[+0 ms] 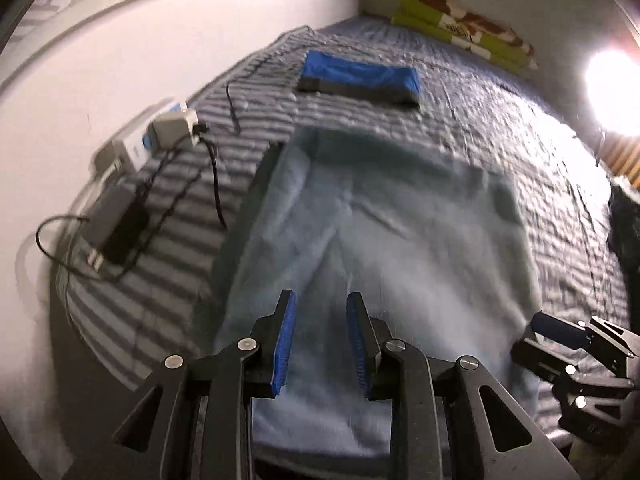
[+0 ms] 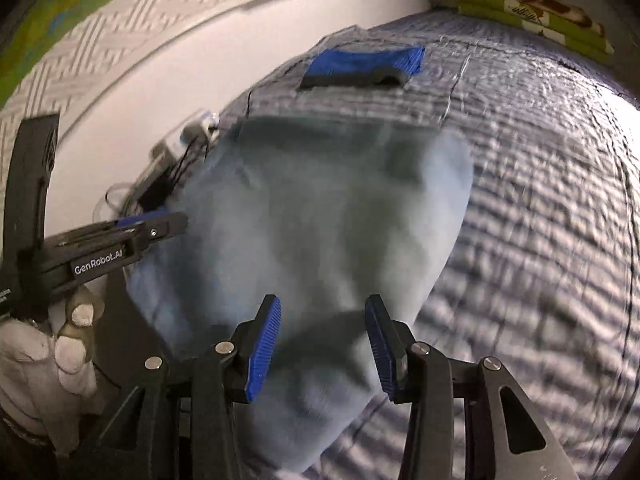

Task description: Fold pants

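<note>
Pale blue pants (image 1: 400, 220) lie spread flat on the grey striped quilt (image 1: 520, 128), one end toward me and a darker band along the far end. My left gripper (image 1: 321, 298) hovers over the near part of the cloth, blue pads apart with nothing pinched between them. In the right wrist view the pants (image 2: 320, 208) fill the middle, and my right gripper (image 2: 322, 302) stands open above their near right edge. The right gripper (image 1: 560, 332) also shows at the lower right of the left wrist view. The left gripper (image 2: 160, 220), held by a gloved hand (image 2: 76, 344), shows at the left.
A folded blue and grey garment (image 1: 360, 78) lies beyond the pants. A power strip (image 1: 160, 132), a black adapter (image 1: 120, 224) and cables sit by the white wall on the left. Green patterned bedding (image 1: 468, 28) is at the far end, a bright lamp (image 1: 612, 92) on the right.
</note>
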{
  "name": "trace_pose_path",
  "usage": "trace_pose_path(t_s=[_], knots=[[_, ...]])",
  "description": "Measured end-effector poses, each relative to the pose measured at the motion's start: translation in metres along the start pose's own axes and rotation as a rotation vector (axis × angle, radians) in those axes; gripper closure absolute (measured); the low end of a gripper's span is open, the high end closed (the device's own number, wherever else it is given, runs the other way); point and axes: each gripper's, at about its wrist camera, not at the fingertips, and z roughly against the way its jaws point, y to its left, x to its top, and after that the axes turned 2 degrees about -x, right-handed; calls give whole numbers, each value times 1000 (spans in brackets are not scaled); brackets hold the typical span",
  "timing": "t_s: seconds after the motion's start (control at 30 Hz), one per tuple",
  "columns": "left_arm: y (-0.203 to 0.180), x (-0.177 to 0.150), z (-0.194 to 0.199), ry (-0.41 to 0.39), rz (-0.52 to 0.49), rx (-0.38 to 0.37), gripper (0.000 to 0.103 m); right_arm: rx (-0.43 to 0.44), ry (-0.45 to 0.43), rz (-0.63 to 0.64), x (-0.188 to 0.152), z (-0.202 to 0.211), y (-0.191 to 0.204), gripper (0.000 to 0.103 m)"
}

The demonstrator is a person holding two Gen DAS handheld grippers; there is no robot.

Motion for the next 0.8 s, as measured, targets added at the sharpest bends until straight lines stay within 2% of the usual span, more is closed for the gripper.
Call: trace_pose_path(t_s=[0.07, 0.23, 0.4, 0.47, 0.53, 0.6, 0.67, 0.8], knots=[[1, -12, -8, 31, 6, -5, 75, -10, 15, 0, -9, -4, 3, 62], [10, -27, -7, 23, 27, -26, 72, -30, 24, 25, -25, -1, 14, 62], [35, -36, 0, 38, 52, -55, 70, -12, 59, 122, -44, 11, 21, 63], [49, -30, 9, 34, 85, -62, 62, 24, 50, 95, -43, 22, 10, 62], [57, -20, 14, 20, 91, -75, 36, 9, 15, 34, -34, 33, -6, 57], [63, -5, 17, 9, 96, -84, 24, -23, -31, -31, -19, 38, -25, 40], [67, 14, 9, 31, 97, -144, 22, -32, -47, -84, -6, 38, -39, 40], [70, 42, -9, 72, 97, -194, 20, 18, -18, -163, 21, 20, -62, 35]])
